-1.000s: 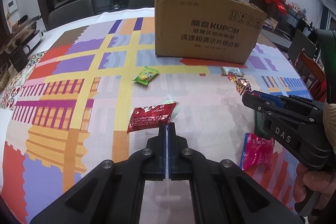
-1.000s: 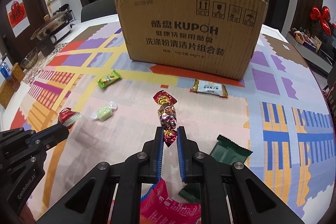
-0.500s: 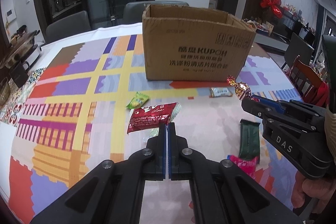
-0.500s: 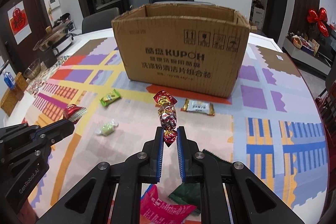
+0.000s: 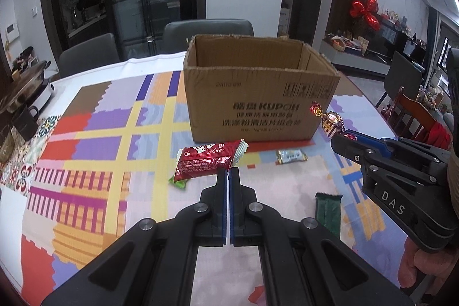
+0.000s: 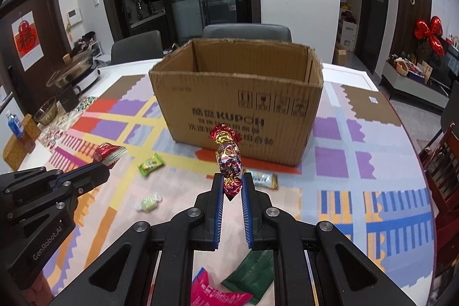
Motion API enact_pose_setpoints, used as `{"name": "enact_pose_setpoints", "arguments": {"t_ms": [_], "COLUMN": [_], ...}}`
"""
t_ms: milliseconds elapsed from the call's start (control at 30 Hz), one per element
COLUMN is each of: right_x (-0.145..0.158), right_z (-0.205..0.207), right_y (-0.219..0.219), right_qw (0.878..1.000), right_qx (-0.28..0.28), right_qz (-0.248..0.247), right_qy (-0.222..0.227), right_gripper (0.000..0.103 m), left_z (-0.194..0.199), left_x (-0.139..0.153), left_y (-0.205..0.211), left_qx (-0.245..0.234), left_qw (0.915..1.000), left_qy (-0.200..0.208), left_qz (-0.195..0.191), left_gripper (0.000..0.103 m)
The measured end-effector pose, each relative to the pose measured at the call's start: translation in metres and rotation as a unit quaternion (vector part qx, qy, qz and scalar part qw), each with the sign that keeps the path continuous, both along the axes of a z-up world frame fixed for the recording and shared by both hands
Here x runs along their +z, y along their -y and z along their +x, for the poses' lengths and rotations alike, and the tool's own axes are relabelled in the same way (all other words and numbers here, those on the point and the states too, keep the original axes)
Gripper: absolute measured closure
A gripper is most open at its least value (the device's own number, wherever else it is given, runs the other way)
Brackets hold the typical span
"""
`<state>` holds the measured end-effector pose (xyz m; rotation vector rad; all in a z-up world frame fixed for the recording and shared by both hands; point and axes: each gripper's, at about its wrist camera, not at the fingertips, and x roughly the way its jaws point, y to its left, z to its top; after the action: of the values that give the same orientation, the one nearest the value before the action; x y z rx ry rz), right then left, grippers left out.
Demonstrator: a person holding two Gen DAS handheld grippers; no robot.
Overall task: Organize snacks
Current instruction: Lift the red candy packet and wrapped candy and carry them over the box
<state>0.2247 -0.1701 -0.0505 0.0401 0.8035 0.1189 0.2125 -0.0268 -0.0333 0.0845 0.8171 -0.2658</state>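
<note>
Both grippers have risen since the earlier frame. Left gripper point(image 5: 228, 172) fingers pinch the red wafer packet point(image 5: 207, 161); right gripper point(image 6: 231, 185) fingers clamp the foil candy point(image 6: 228, 159) by its twisted tail. Open cardboard box point(image 6: 238, 116) stands just beyond, its rim below both snacks and its floor hidden. Green packet point(image 5: 179, 184) lies half hidden on the desk point(image 5: 94, 162).
</note>
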Motion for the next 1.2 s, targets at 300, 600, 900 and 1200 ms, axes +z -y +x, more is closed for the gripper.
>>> {"name": "enact_pose_setpoints", "arguments": {"t_ms": [300, 600, 900, 1200], "right_x": [0.021, 0.037, 0.051, 0.062], "right_z": [0.011, 0.025, 0.038, 0.054], "right_y": [0.004, 0.011, 0.017, 0.022], "right_qw": [1.0, 1.0, 0.999, 0.999], "right_qx": [-0.002, -0.006, -0.009, -0.014], "right_qz": [0.0, -0.001, -0.001, 0.0], "right_qy": [0.017, 0.03, 0.041, 0.05], "right_gripper": [0.089, 0.089, 0.089, 0.089], "left_z": [0.015, 0.03, 0.047, 0.068], "left_x": [0.018, 0.038, 0.054, 0.068], "left_y": [0.006, 0.015, 0.025, 0.034], "left_qx": [-0.007, -0.014, -0.026, -0.035], "left_qw": [0.9999, 0.9995, 0.9987, 0.9978], "left_qy": [0.013, 0.029, 0.042, 0.055], "left_qz": [-0.004, -0.006, -0.008, -0.01], "left_gripper": [0.1, 0.1, 0.1, 0.1]}}
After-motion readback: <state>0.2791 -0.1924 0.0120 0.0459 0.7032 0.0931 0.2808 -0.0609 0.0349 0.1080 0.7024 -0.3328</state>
